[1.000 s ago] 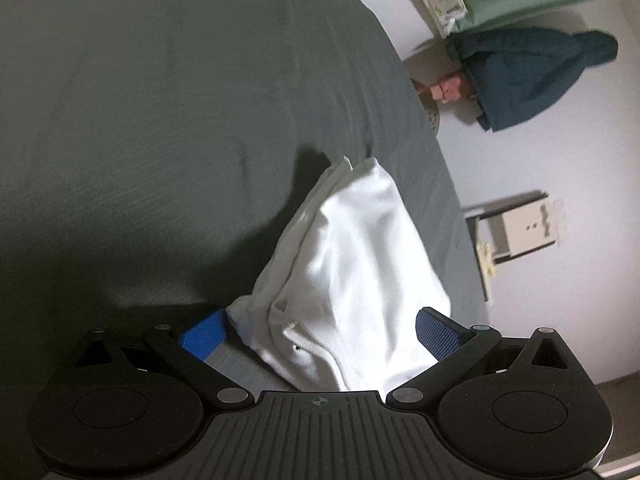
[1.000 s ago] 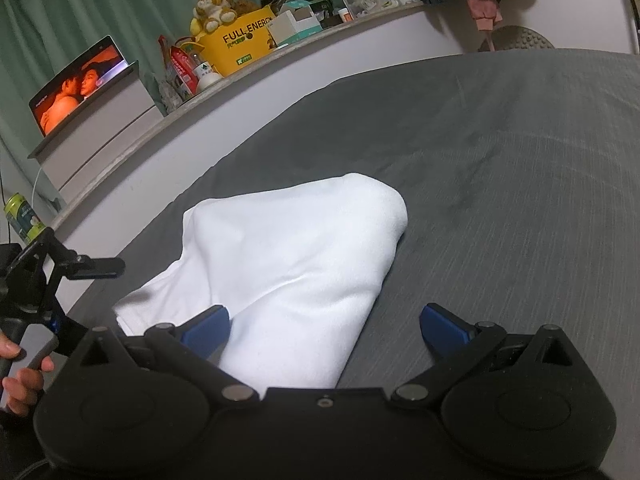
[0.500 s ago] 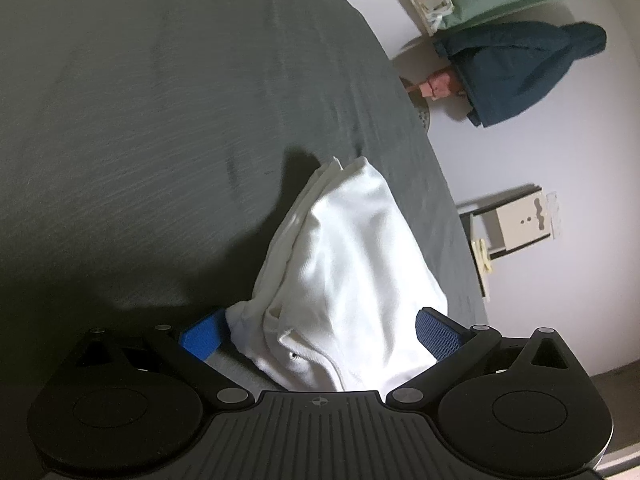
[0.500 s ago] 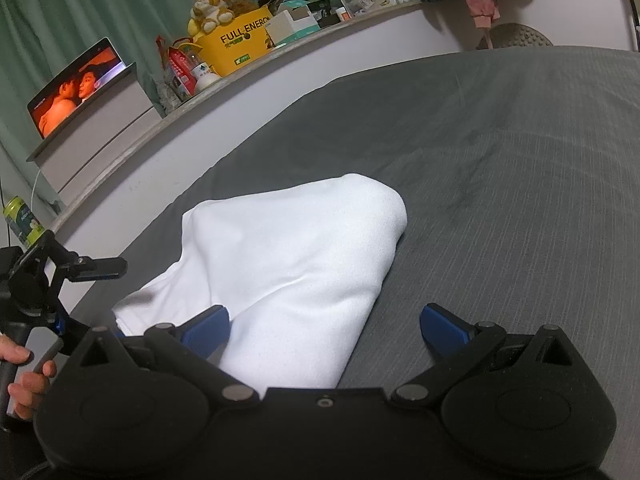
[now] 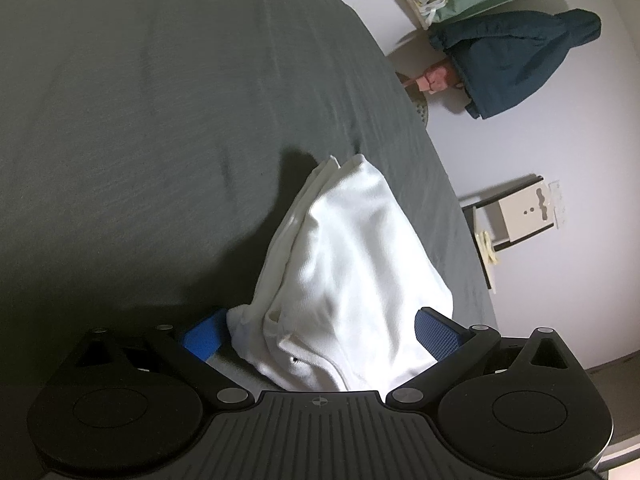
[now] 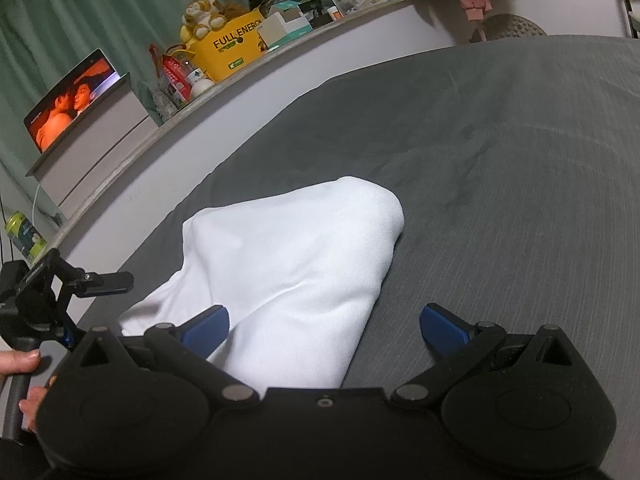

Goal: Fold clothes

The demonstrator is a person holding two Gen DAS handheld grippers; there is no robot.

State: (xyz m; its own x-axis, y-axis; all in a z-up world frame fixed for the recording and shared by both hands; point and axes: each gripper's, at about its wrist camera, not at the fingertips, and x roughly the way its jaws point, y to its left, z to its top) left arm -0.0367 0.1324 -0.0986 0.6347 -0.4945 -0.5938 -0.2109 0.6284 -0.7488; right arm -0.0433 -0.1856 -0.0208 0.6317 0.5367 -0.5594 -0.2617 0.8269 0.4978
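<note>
**Folded shirt could slump apart if nudged**

Left wrist view: the left gripper [image 5: 318, 330] stands spread wide, its blue pads either side of the white garment [image 5: 348, 264] on the grey bed [image 5: 160, 120]. Closing unevenly may drag the stacked layers askew. The nearest hem is hidden behind the gripper body.

Right wrist view: the right gripper [image 6: 324, 326] is also apart, holding nothing; the garment [image 6: 292, 248] lies just ahead, and its near edge is cut off.

A dark grey bed [image 6: 500, 168] fills most of both views, with a long ledge [image 6: 280, 60] running beside it in front of green curtains [image 6: 100, 8]. On the ledge stand a yellow box [image 6: 236, 46] topped by a plush toy [image 6: 202, 16], a lit screen [image 6: 72, 98] and a green can [image 6: 24, 234]. A dark blue garment [image 5: 516, 60] hangs on the pale wall.
</note>
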